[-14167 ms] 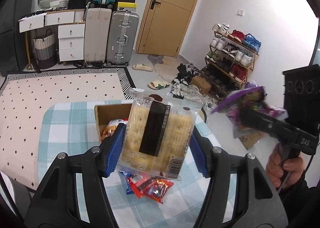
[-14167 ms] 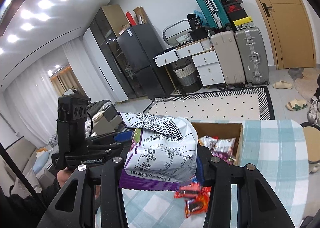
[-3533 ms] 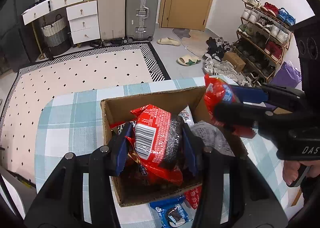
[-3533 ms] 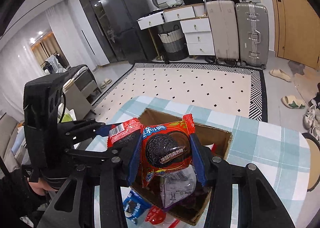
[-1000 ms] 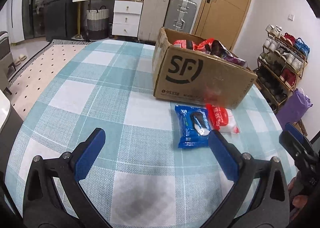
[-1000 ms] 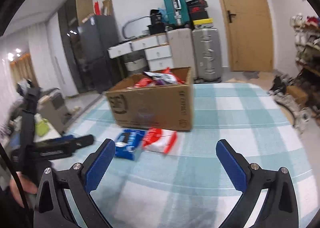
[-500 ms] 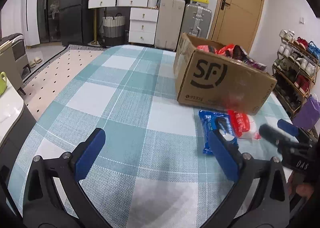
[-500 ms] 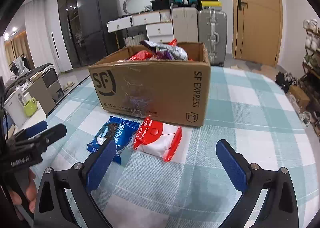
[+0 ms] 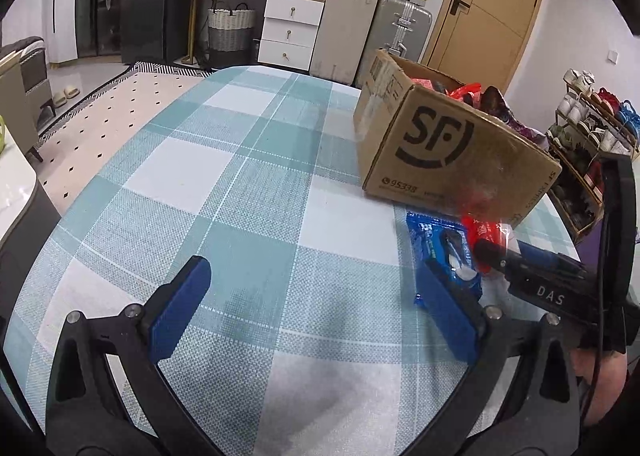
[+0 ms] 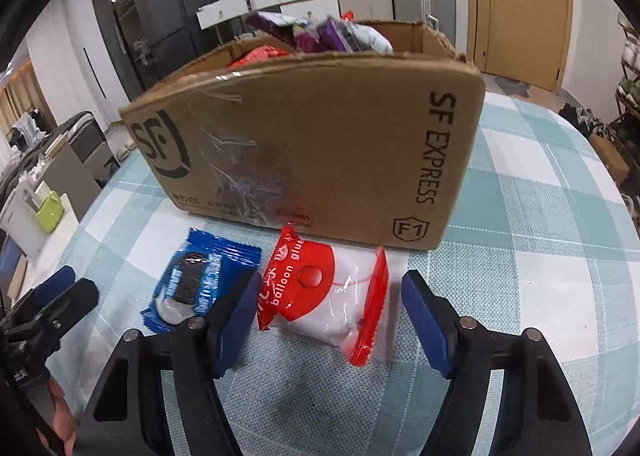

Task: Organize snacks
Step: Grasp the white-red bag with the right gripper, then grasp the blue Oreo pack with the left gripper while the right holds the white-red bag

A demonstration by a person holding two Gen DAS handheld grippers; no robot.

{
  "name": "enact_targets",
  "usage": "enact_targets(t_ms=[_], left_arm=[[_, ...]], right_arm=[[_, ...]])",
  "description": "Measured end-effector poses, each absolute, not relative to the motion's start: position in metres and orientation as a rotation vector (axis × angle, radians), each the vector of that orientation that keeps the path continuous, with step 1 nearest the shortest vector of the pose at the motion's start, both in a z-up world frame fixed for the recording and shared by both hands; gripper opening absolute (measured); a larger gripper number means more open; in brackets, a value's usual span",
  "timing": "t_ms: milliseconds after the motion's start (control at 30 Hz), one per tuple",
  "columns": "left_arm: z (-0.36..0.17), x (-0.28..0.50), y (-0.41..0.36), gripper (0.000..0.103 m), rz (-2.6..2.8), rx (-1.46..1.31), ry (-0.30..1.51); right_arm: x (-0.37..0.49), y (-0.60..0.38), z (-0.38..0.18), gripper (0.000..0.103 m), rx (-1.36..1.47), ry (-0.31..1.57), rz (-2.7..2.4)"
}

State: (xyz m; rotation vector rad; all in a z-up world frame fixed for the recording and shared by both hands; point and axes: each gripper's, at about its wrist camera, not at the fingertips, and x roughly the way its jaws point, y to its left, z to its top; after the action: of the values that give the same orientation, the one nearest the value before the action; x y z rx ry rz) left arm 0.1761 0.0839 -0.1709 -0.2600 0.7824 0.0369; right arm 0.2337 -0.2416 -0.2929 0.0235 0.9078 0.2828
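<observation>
Landmark: the cardboard box (image 10: 320,143), standing on the checked bench (image 9: 248,191) with snack packets heaped inside.

The red-and-white packet (image 10: 320,292) lies flat on the bench just in front of the box's near wall. The blue biscuit packet (image 10: 200,284) lies beside it, also in front of the box, toward the corner bearing the round logo.

Right claw (image 10: 326,320): jaws closing, set to either side of the red-and-white packet; pads not yet pressing on it.

Left claw (image 9: 316,308): jaws wide apart, nothing held, over bare cloth further from the box, its one pad near the blue biscuit packet.
</observation>
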Motion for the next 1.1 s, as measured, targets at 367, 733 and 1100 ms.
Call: enact_targets(t_ms=[367, 733, 1100], left_arm=[[-0.173, 0.176, 0.086, 0.103, 0.041, -0.267, 0.787], [-0.171, 0.175, 0.084, 0.103, 0.062, -0.250, 0.775], [-0.170, 0.177, 0.076, 0.103, 0.075, -0.197, 0.785]], right_arm=[[0.232, -0.235, -0.291, 0.050, 0.058, 0.873, 0.318], [0.175, -0.270, -0.270, 0.050, 0.103, 0.775, 0.356], [0.134, -0.300, -0.263, 0.050, 0.141, 0.671, 0.409]])
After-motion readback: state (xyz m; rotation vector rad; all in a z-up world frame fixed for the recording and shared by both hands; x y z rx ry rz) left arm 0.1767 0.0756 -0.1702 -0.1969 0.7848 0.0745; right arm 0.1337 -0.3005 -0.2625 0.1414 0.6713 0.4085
